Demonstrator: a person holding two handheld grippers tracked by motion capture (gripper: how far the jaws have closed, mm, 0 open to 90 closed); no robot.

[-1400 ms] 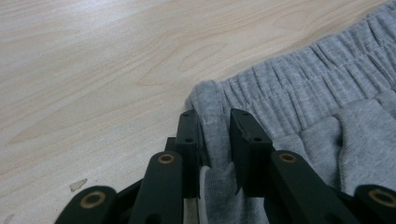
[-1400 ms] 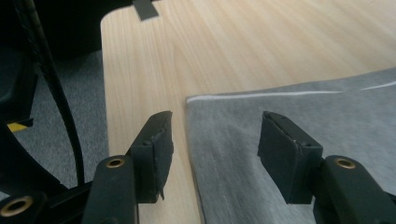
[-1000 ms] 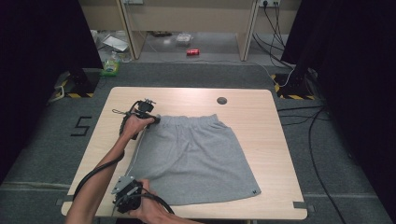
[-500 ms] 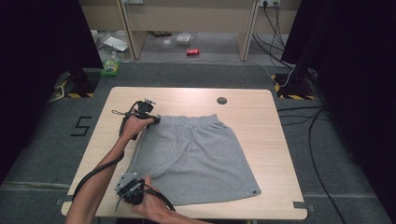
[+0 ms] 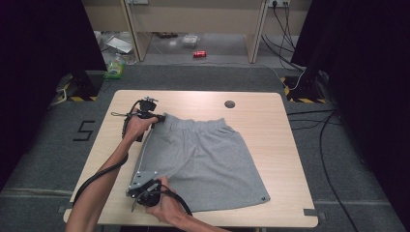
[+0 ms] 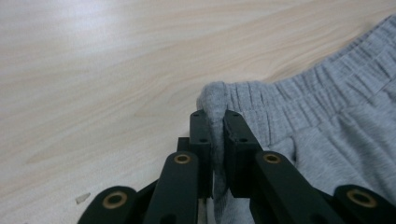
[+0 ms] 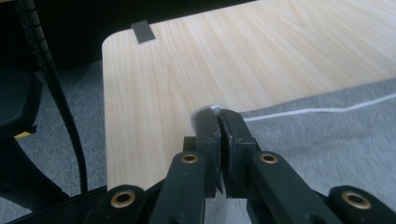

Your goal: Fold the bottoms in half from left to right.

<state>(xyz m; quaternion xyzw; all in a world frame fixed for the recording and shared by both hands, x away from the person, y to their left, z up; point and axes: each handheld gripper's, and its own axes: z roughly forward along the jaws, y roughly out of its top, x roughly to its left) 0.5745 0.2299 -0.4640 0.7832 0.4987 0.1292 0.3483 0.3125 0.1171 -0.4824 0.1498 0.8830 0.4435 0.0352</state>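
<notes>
Grey shorts [image 5: 203, 154] lie flat on the wooden table [image 5: 270, 125], waistband toward the far side. My left gripper [image 5: 159, 117] sits at the waistband's left corner. In the left gripper view its jaws [image 6: 215, 114] have just been closing and now pinch a fold of the waistband [image 6: 299, 93]. At the near left, my right gripper [image 5: 145, 173] holds the corner of the left leg's hem. Its jaws [image 7: 217, 116] are shut on the hem, which is raised a little so that a white inner seam [image 7: 317, 110] shows.
A round cable hole [image 5: 230, 104] sits in the far middle of the table. The table's near-left corner with a grey tape mark [image 7: 142, 31] lies just past my right gripper. On the floor beyond are a red can [image 5: 199, 53], a green packet [image 5: 115, 71] and cables at the right.
My right gripper has shut on the hem corner and moved up and toward the far side with it, lifting the fabric's edge. My left hand has stayed at the waistband.
</notes>
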